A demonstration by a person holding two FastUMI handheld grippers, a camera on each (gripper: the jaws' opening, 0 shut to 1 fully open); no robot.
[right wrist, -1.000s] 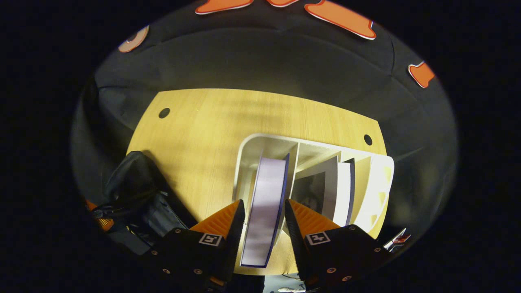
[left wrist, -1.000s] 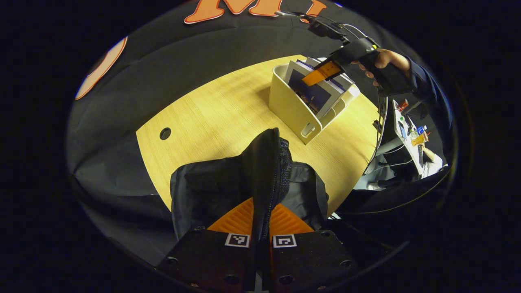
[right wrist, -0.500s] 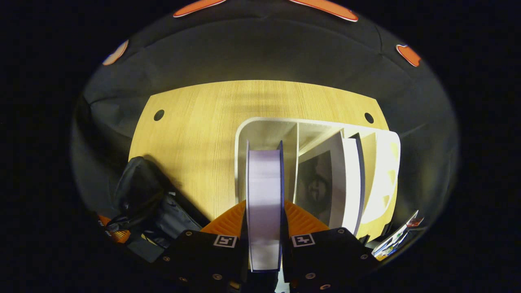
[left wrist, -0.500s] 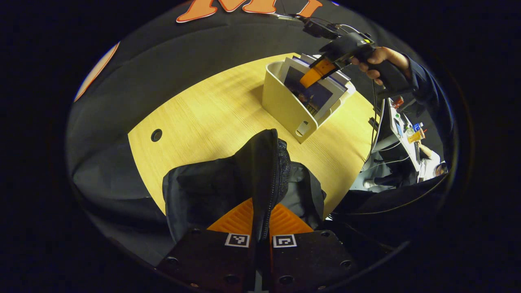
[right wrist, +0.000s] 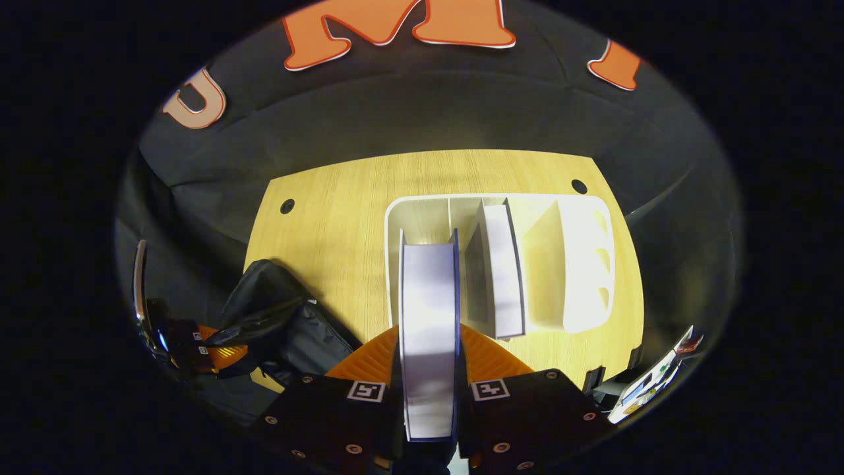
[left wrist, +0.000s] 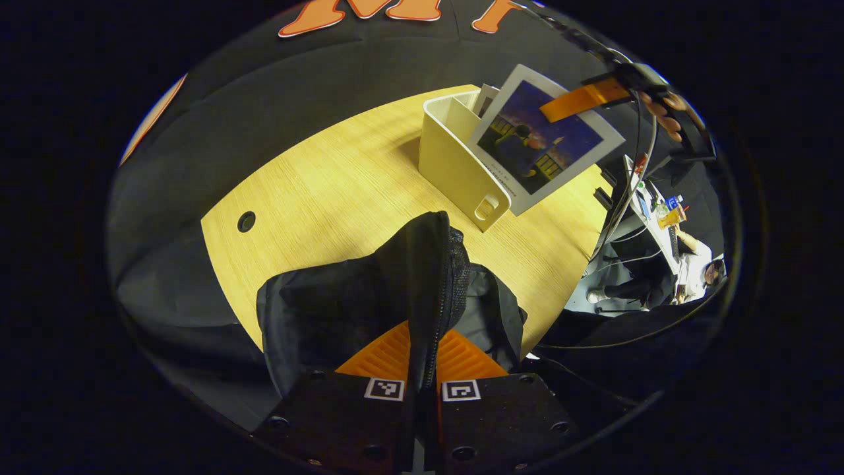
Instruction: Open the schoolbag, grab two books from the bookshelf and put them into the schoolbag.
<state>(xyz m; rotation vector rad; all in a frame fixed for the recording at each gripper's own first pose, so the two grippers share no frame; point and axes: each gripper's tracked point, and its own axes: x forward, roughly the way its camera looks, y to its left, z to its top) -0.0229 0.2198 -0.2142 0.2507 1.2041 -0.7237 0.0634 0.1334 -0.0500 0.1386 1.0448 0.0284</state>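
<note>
Right gripper pinching a book by its edge, lifted above the cream bookshelf at one o'clock on the table; left gripper clamped on the zipper flap of the black schoolbag at six o'clock. Risk: book could swing or slip from the edge-only pinch, or catch the bag's narrow mouth if the flap sags. Cover print too small to read; no brand legible
</note>
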